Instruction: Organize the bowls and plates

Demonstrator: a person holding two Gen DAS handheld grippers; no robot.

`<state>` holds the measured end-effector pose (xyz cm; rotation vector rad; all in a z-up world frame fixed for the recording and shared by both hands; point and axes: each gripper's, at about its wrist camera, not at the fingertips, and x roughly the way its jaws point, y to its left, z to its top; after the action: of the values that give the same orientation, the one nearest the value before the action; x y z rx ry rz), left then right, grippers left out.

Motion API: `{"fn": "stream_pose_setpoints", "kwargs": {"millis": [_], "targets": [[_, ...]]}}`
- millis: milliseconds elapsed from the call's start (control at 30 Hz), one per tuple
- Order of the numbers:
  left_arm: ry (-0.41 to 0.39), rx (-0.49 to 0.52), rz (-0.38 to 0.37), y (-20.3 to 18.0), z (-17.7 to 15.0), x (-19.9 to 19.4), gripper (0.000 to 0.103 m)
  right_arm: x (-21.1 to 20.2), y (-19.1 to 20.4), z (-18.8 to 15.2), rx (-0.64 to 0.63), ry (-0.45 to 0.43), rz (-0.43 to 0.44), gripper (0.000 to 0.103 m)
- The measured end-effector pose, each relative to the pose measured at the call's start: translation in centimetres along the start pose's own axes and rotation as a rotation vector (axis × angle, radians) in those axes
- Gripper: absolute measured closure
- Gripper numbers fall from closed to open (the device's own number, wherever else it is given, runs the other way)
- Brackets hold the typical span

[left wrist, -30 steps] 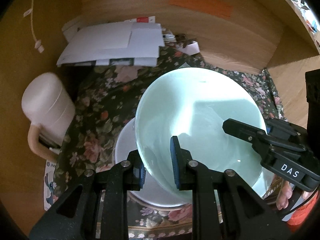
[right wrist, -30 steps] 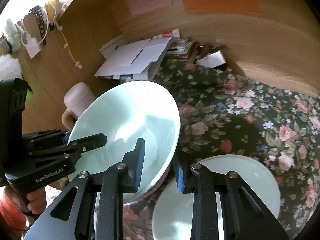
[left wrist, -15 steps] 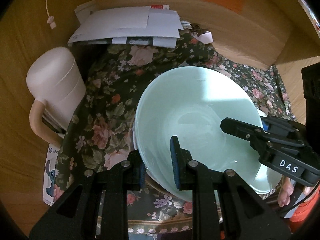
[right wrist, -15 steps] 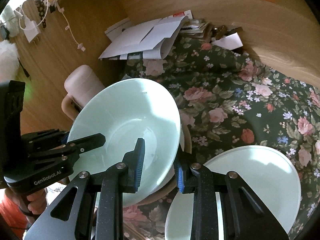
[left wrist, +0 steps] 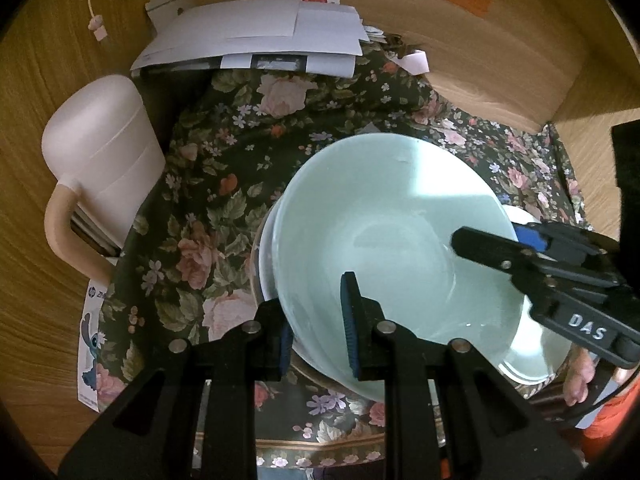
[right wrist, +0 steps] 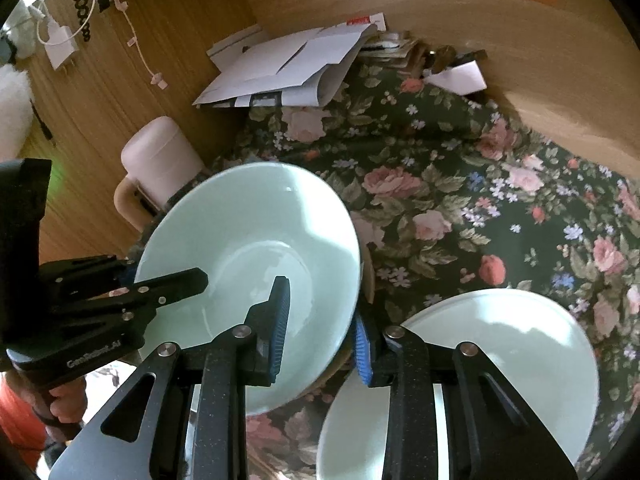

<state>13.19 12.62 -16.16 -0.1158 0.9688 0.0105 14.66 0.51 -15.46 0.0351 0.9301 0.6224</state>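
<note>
Bowl (left wrist: 384, 236) front and centre, pale green, and both tools have a piece of it! The left gripper (left wrist: 316, 320) is pinching the bowl's near rim, one blue pad inside the wall, the other outside. Over on the opposite side the right gripper (right wrist: 320, 328) straddles the rim too; its jaws have just been easing open, bowl wall between them, and whether the outer pad is touching cannot be told. The bowl sits tilted over a white dish (left wrist: 267, 256) whose edge peeks out beneath on the left, with a gold-trimmed plate rim (left wrist: 256, 280) showing under that. All of it on a dark floral cloth (right wrist: 460, 208) inside a wooden nook. Just beside the right gripper lies a second pale green plate (right wrist: 520, 356), flat on the cloth. A pink lidded mug (left wrist: 100, 160) stands against the left wall, and a stack of white papers (left wrist: 264, 36) lies at the back. A hand (right wrist: 66, 400) grips the left tool's handle
</note>
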Motion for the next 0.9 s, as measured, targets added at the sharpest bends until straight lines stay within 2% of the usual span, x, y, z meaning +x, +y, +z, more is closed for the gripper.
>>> {"fn": "stream_pose_setpoints", "kwargs": {"millis": [300, 433, 600, 700, 767, 900], "targets": [[0.008, 0.029, 0.048, -0.7, 1.1, 0.5, 0.082, -0.4, -1.2, -0.2, 0.003, 0.024, 0.009, 0.075], [0.011, 0.039, 0.047, -1.0, 1.7, -0.1, 0.074, -0.7, -1.3, -0.1, 0.001, 0.016, 0.011, 0.075], [0.002, 0.015, 0.043, -0.5, 2.2, -0.9, 0.072, -1.1, -1.2, 0.0, -0.001, 0.006, 0.019, 0.071], [-0.052, 0.009, 0.041, 0.1, 2.5, -2.4, 0.066, -1.2, -1.2, 0.0, 0.000, 0.000, 0.012, 0.064], [-0.065, 0.012, 0.023, 0.3, 2.6, -3.1, 0.062, -1.1, -1.4, 0.0, 0.005, 0.004, 0.014, 0.064], [-0.051, 0.012, 0.050, 0.8, 2.0, -3.1, 0.060, -0.9, -1.5, 0.1, 0.013, 0.009, 0.013, 0.063]]}}
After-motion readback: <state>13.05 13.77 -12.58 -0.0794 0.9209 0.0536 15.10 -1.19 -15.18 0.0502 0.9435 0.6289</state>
